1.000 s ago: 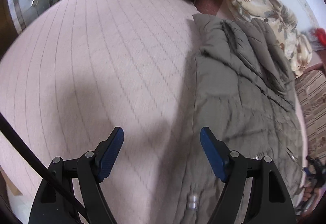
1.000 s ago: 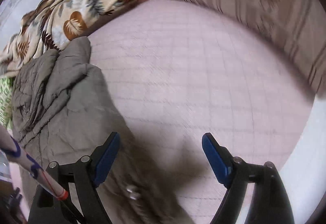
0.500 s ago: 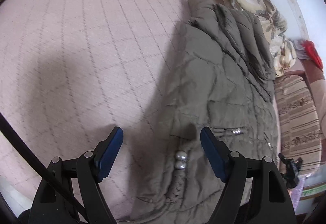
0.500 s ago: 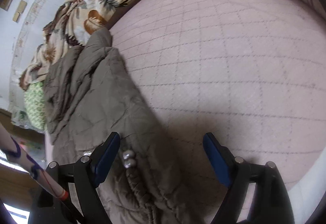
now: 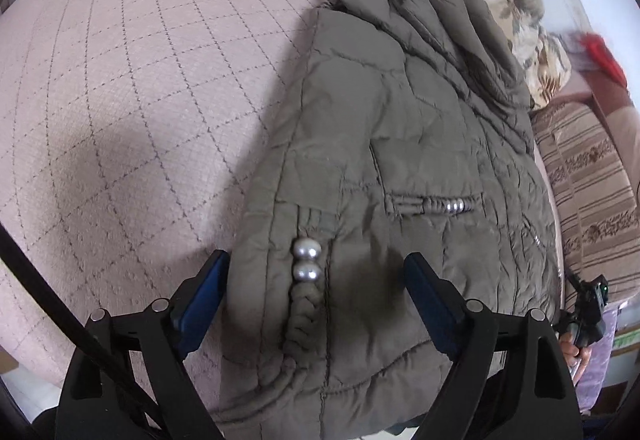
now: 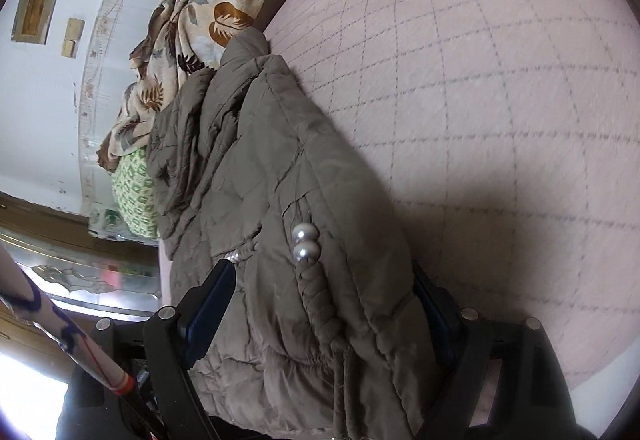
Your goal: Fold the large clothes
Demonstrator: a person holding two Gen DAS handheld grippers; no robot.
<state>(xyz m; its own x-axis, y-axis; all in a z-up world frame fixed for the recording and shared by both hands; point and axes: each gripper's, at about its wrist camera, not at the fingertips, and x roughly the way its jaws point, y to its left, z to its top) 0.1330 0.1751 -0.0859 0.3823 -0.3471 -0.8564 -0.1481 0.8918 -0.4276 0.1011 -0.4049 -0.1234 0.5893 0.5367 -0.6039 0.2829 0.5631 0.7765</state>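
Observation:
An olive quilted jacket (image 5: 400,120) lies lengthwise on a pink quilted bed cover (image 5: 120,100), its hem toward me. Two pearl beads (image 5: 307,260) sit on a braided cord near the hem. My left gripper (image 5: 316,282) hovers over that hem with its jaws opening. The jacket's left edge and the beads lie between its blue pads, which do not press on the cloth. In the right wrist view the jacket (image 6: 260,180) bulges up between the wide jaws of my right gripper (image 6: 322,300), around the beads (image 6: 306,242). The jacket fold partly hides its right pad.
A floral blanket (image 6: 208,12) and a green checked pillow (image 6: 134,192) are heaped at the jacket's far end by the wall. A striped cushion (image 5: 592,192) runs along the bed's right side. A hand (image 5: 576,344) shows at the right edge.
Both grippers have come down and tilted toward the jacket's near hem, which now lies between their jaws. The left jaws stand a little wider than before.

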